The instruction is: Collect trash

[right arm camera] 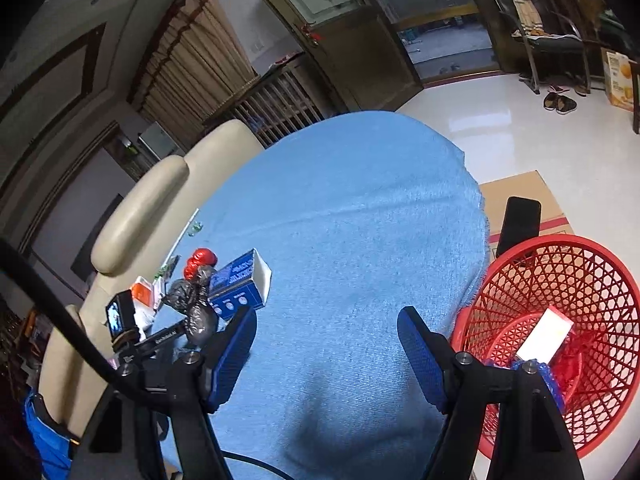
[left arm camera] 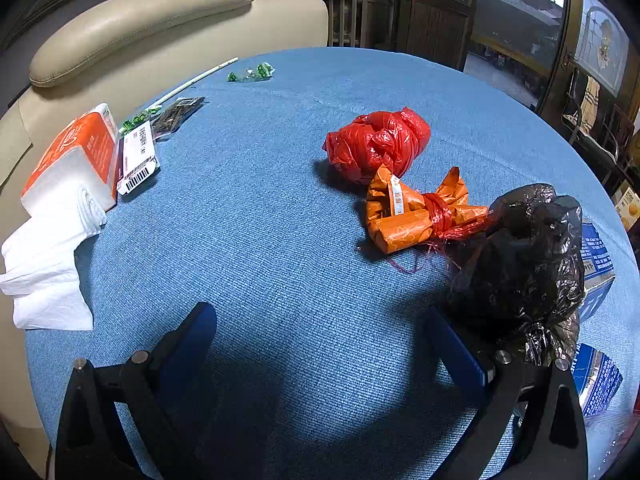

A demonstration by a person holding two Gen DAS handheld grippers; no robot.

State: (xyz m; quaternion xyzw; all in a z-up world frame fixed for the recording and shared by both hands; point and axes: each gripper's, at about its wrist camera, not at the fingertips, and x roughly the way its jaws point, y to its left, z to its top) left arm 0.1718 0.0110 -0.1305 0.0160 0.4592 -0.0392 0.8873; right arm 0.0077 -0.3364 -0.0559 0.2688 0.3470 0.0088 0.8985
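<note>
A: What are the grippers doing?

B: The right gripper (right arm camera: 326, 344) hangs released and empty over the blue tablecloth (right arm camera: 352, 216), just beside the red basket (right arm camera: 592, 280), which already holds a white box (right arm camera: 546, 338). The left gripper (left arm camera: 320, 340) is spread too, holding nothing.

A: And what's left?

B: Most of it, I'd say: the black bag (left arm camera: 524, 256), orange wrapper (left arm camera: 412, 216), red bag (left arm camera: 376, 142) and blue carton (right arm camera: 240, 284) lie on the table.

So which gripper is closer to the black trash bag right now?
Left. The left gripper has the black bag beside one finger; the right gripper hangs off by the red basket.
</note>
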